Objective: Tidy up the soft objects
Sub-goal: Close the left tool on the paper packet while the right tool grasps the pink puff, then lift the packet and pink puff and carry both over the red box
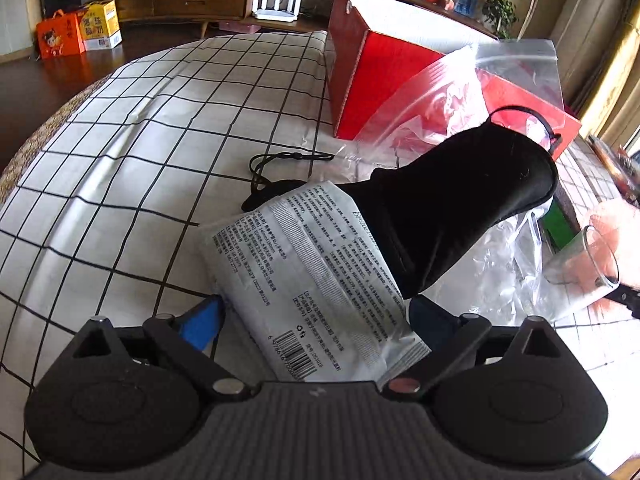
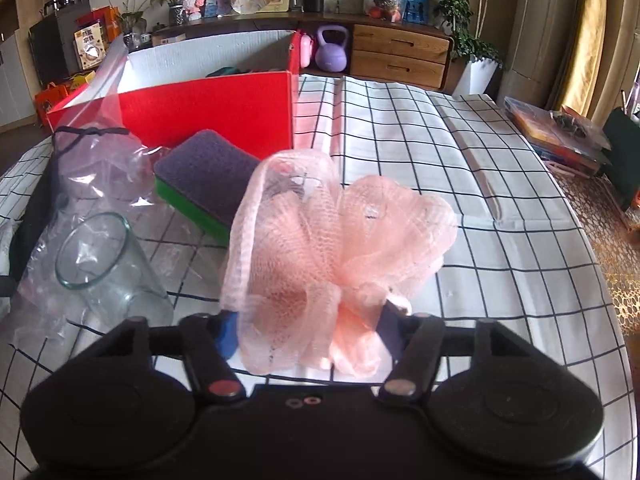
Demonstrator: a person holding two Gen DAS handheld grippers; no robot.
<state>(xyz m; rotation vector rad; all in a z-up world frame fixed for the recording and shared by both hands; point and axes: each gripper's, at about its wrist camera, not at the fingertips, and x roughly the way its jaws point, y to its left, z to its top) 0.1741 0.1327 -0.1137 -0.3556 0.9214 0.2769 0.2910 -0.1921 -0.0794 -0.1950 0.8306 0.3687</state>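
Left gripper [image 1: 316,312] clamps a printed wipes packet [image 1: 308,280], black eye mask [image 1: 452,204] draped over it. We note right gripper [image 2: 310,322] pinching a pink bath pouf [image 2: 340,248] near the red box [image 2: 208,108].

daylight from right-side windows | bright, washed-out cloth | strong fisheye bending at edges | slightly soft focus

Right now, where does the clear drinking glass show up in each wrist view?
Left wrist: the glass lies at the far right edge, on the clear plastic bag, before the pink mesh.
Right wrist: the glass sits at lower left, left of the right claw gripping the pink bath pouf.
Shared landmark: the red box.
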